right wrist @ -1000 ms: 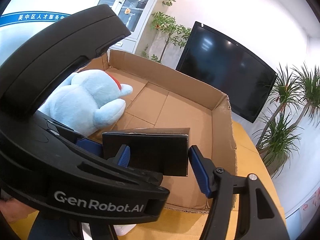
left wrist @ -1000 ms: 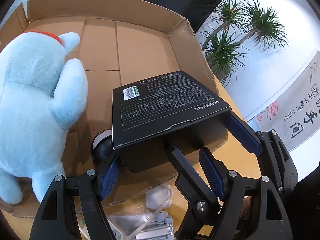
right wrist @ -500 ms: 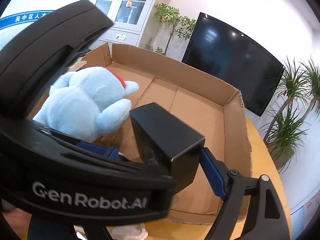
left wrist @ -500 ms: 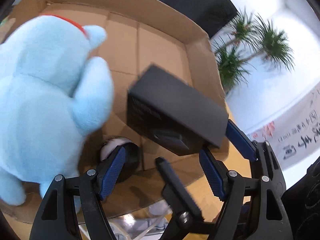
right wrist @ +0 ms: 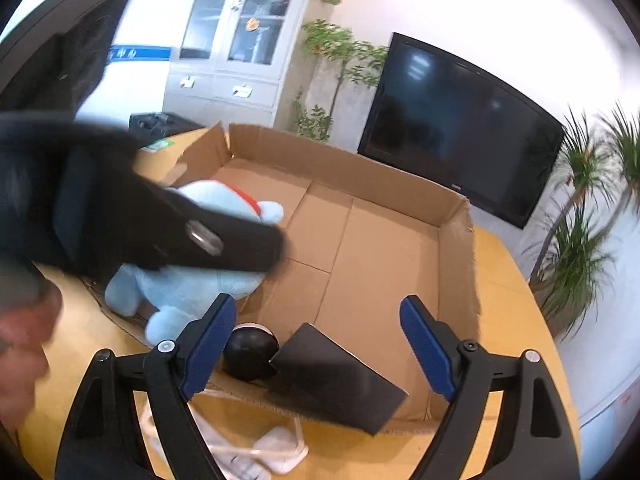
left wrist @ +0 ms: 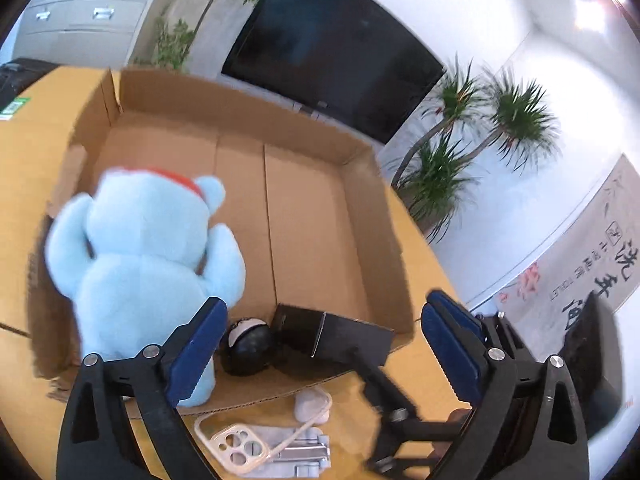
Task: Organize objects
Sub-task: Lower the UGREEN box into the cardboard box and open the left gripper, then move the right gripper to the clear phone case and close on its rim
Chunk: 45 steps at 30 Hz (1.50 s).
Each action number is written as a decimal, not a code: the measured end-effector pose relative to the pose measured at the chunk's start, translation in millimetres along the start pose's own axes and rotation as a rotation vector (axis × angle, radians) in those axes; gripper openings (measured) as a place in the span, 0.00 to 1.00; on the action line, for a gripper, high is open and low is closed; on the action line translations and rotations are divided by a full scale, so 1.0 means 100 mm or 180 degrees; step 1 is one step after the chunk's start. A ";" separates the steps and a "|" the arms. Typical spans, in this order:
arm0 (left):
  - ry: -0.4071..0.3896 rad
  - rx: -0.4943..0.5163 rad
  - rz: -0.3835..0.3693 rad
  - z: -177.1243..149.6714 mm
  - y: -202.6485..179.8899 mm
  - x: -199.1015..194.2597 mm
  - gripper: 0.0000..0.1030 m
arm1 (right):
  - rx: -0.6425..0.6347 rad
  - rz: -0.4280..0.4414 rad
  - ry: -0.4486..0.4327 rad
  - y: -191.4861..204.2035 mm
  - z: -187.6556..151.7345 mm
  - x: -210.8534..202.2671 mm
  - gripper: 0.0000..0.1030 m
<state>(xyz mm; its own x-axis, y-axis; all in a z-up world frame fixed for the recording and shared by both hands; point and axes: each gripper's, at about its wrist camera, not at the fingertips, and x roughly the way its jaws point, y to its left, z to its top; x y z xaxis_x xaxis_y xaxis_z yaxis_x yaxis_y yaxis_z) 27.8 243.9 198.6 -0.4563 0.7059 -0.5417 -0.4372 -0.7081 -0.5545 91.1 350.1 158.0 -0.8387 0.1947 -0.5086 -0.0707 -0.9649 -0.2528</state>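
- Blue ribbed pads are lining the black fingers of our left gripper (left wrist: 320,344), whose jaws are opening and standing wide apart, with nothing pinched between them.
- Our right gripper (right wrist: 318,346) is built the same; its jaws are also opening, and the pads are pressing on nothing.
- We are hovering both grippers above the near edge of a shallow brown cardboard box (left wrist: 360,208), which is sitting on a yellow wooden table (left wrist: 432,264).
- The matte black rectangular carton (left wrist: 332,338) is lying free in the box's near right corner, tilted, with one end leaning on the near wall; in the right wrist view the black carton (right wrist: 340,380) is showing between the spread fingers but below them, apart from both pads.
- Just beside it on the left, a small black ball-shaped object with a white top (left wrist: 246,346) is resting on the box floor, touching or nearly touching the carton; we cannot tell which.
- A light blue plush toy with a red collar (left wrist: 140,256) is filling the box's left side.
- In front of the box, on the table, a cream phone case (left wrist: 236,450), a silver metal stand (left wrist: 300,446) and a small white pouch (left wrist: 310,402) are lying close together.
- In the right wrist view, the blurred black body of the left gripper is crossing the upper left, partly covering the plush toy (right wrist: 180,292).
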 end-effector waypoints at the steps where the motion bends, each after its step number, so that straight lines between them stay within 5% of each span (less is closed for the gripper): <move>1: -0.0030 0.0003 -0.0031 0.02 0.00 -0.09 0.98 | 0.0082 0.0004 -0.0022 -0.07 0.00 -0.08 0.82; 4: -0.0106 0.0037 -0.0063 0.08 0.02 -0.41 0.99 | 0.0307 -0.0020 -0.0108 -0.27 -0.04 -0.32 0.99; 9: -0.0248 0.0088 0.0059 -0.06 0.04 -0.80 1.00 | 0.0646 0.0048 -0.0242 -0.60 -0.17 -0.69 0.99; 14: 0.0047 0.0036 0.0416 -0.42 0.21 -0.80 1.00 | 0.0758 0.0181 -0.0201 -0.68 -0.25 -0.79 0.99; 23: 0.0394 -0.0134 0.0711 -1.38 0.51 -0.65 1.00 | 0.0903 0.0748 0.0479 -0.32 -0.87 -0.53 0.99; 26: 0.0378 -0.0209 0.0905 -1.64 0.58 -0.61 1.00 | 0.1007 0.0804 0.0758 -0.25 -1.10 -0.39 0.88; 30: 0.0350 -0.0399 0.0814 -1.82 0.65 -0.61 1.00 | 0.1637 0.1293 0.0887 -0.29 -1.32 -0.13 0.77; 36: 0.0479 -0.0510 0.0913 -1.73 0.78 -0.47 1.00 | 0.2144 0.1428 0.1152 -0.26 -1.47 0.37 0.54; 45: 0.0640 -0.0398 0.1008 -1.57 0.81 -0.14 1.00 | 0.2362 0.1450 0.1209 -0.16 -1.39 0.61 0.45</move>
<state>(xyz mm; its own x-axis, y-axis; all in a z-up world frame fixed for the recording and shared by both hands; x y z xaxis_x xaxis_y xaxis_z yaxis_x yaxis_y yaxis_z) 119.9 178.9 62.1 -0.3871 0.4509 -0.8043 -0.1958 -0.8926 -0.4061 116.2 402.4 16.3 -0.6478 -0.3097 -0.6960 -0.2146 -0.8024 0.5569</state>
